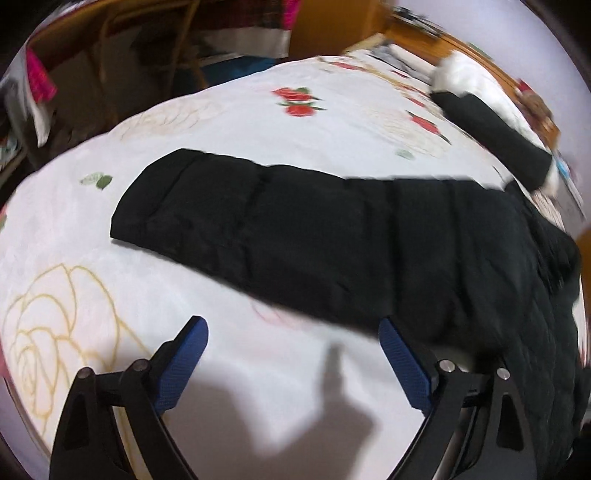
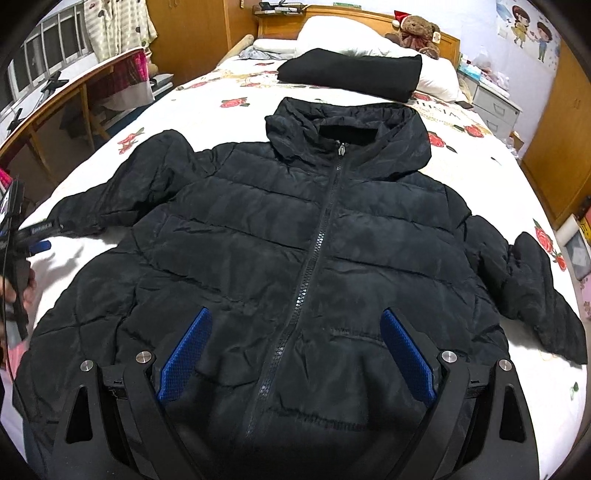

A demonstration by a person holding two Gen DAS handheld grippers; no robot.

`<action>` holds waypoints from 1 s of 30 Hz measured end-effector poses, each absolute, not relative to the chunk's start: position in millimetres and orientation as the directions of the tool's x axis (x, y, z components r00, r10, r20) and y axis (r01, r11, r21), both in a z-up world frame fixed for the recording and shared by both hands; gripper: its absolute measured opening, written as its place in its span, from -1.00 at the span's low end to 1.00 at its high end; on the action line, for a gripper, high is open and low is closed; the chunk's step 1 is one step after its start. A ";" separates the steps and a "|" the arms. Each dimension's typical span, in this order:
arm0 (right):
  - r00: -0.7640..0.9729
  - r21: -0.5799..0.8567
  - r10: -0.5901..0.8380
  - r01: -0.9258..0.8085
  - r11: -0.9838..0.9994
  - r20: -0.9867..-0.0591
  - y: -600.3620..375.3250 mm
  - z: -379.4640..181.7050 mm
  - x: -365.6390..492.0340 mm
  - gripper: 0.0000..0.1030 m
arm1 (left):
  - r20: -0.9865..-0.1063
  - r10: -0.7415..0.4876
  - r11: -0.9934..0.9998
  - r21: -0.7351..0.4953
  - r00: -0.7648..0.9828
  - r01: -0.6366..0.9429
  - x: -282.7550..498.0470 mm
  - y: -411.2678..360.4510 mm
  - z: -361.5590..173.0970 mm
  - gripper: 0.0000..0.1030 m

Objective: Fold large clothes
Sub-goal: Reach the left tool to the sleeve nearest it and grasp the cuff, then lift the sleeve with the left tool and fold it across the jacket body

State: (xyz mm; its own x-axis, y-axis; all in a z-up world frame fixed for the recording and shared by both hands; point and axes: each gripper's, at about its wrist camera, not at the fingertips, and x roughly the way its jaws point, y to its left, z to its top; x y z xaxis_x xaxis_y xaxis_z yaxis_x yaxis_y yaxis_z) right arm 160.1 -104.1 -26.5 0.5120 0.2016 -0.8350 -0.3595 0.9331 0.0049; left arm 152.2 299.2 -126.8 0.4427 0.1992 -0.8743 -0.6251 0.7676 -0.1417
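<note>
Black hooded puffer jacket (image 2: 295, 236) lies flat, front up, zipped, spread on the bed (image 2: 229, 92), hood toward the headboard (image 2: 354, 14), both sleeves out to the sides. Zipper (image 2: 314, 251) runs down the middle, small slit pocket visible low on one front panel. In the left wrist view one sleeve (image 1: 258, 229) stretches across the floral sheet, cuff end pointing away from the body of the jacket; that view is motion-blurred. Left gripper (image 1: 291, 332) hangs over bare sheet just beside the sleeve's lower edge, jaws wide apart, nothing between the blue pads (image 1: 184, 365), not touching fabric as far as I can tell. Right gripper (image 2: 297, 325) sits above the lower front of the jacket near the hem, jaws wide apart straddling the zipper, nothing clamped; contact with cloth unclear. Left gripper also shows at the left edge of the right wrist view (image 2: 22, 236), near the sleeve cuff, with a hand (image 2: 14, 291) on its handle. Beyond the jacket, a folded black garment (image 2: 351, 74) rests against a white pillow (image 2: 369, 48). Teddy bear (image 2: 417, 33) sits by the headboard. Wooden table (image 2: 55, 99) stands along one side of the bed, a grey drawer unit (image 2: 495, 107) on the other.
</note>
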 end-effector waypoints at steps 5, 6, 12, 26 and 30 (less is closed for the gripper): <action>0.500 -0.003 0.181 -0.346 0.938 -0.847 -107.8 -36.8 166.4 0.80 | -0.881 0.207 0.688 -0.179 0.426 -0.704 161.0 331.9 -146.2 0.78; 0.499 -0.006 0.177 -0.344 0.939 -0.848 -108.2 -38.1 167.2 0.80 | -0.884 0.208 0.674 -0.181 0.420 -0.716 161.2 336.6 -149.5 0.78; 0.495 -0.022 0.151 -0.326 0.945 -0.855 -114.3 -47.3 171.6 0.80 | -0.879 0.246 0.678 -0.145 0.409 -0.720 175.6 345.1 -158.9 0.57; 0.504 -0.067 0.081 -0.269 0.961 -0.860 -141.7 -51.3 163.7 0.80 | -0.785 0.297 0.791 -0.118 0.544 -0.601 185.4 307.0 -63.6 -0.73; 0.519 -0.061 0.080 -0.250 0.966 -0.851 -152.1 -42.3 156.2 0.79 | -0.712 0.262 0.847 -0.154 0.652 -0.509 184.1 274.0 -3.4 -0.74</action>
